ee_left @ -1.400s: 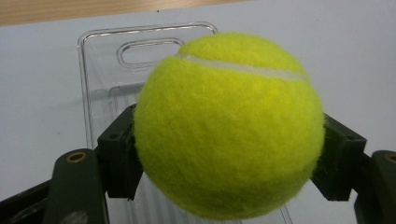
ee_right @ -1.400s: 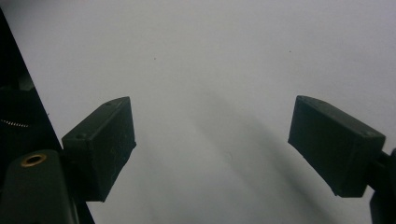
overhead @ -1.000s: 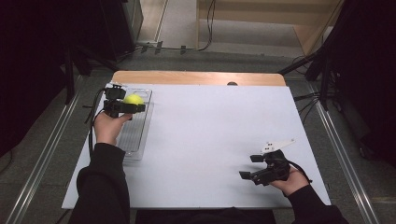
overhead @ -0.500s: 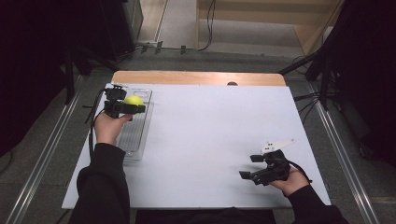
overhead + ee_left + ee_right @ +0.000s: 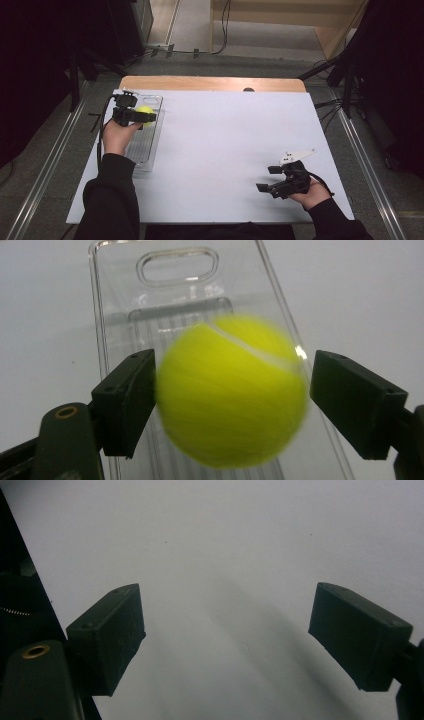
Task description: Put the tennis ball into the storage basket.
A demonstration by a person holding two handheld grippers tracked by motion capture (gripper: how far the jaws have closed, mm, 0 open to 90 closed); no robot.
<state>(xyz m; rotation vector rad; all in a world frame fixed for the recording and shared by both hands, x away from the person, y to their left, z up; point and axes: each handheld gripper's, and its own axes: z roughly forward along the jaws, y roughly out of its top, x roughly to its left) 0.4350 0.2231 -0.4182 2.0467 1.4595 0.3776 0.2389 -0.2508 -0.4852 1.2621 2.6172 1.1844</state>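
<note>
Fingers of left gripper point(image 5: 230, 390) just opened; tennis ball point(image 5: 232, 392) is blurred between them, a gap showing at one pad, over the clear tray point(image 5: 145, 145): release underway. Right gripper point(image 5: 272, 180) fingers apart, idle over the counter point(image 5: 225, 140).

We see a yellow-green tennis ball point(image 5: 231, 390), blurred, with a white seam, at the frame's centre above a clear ribbed plastic tray point(image 5: 125, 300) whose handle slot lies toward the top.
</note>
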